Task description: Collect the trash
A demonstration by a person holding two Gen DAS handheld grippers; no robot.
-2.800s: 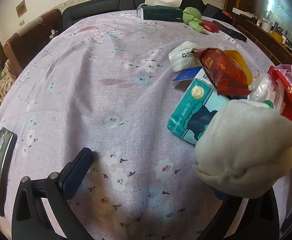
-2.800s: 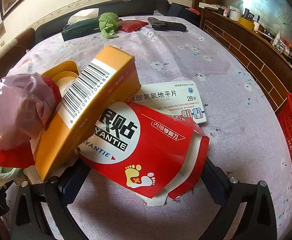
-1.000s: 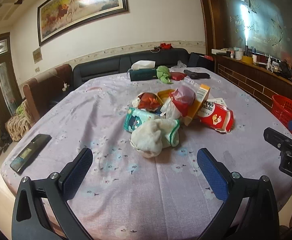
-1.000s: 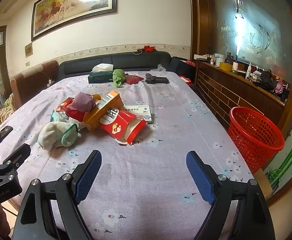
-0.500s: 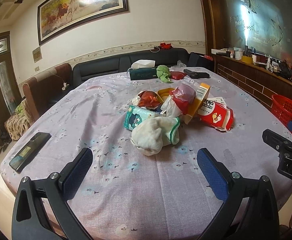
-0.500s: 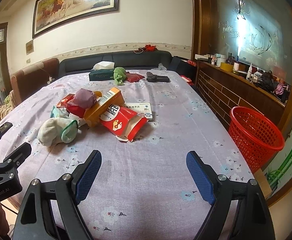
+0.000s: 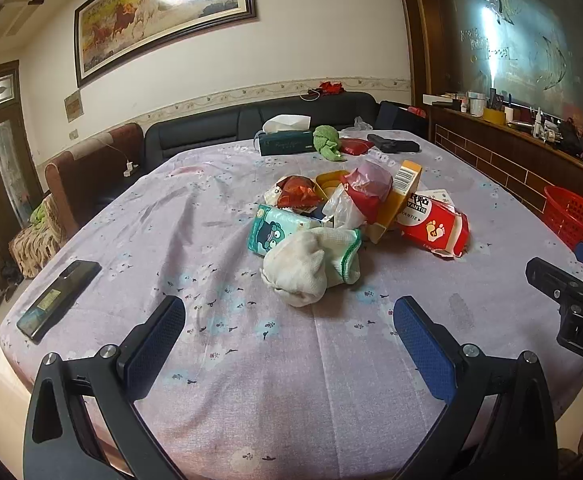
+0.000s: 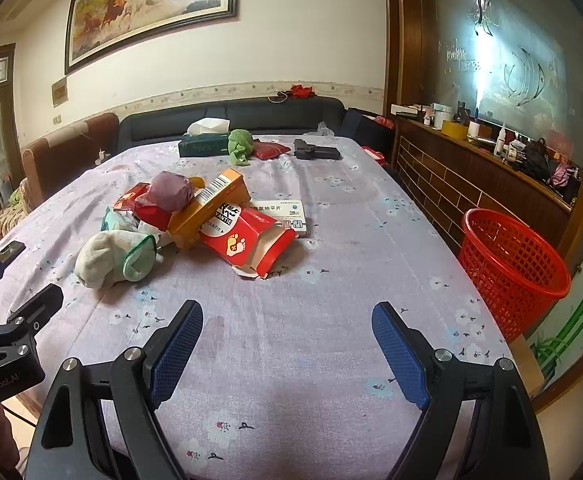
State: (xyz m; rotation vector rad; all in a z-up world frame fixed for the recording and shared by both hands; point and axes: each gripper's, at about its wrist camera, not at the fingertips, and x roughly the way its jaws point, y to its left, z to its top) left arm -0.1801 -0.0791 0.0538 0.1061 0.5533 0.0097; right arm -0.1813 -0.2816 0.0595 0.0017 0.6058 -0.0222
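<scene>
Both tongs (image 7: 289, 344) withdrawn (gaping), one basket (image 8: 511, 268)

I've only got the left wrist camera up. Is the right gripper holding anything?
Observer: No. The right gripper is open, with nothing between its fingers.
Operator: I only see the edge of the basket. Where does it stand?
Observer: The red basket stands on the floor, off the right side of the table. I see no trash in it.
Operator: Is anything hidden behind the red box?
Observer: Yes. A flat white pill box marked 28 lies on the table, partly behind the red box.
</scene>
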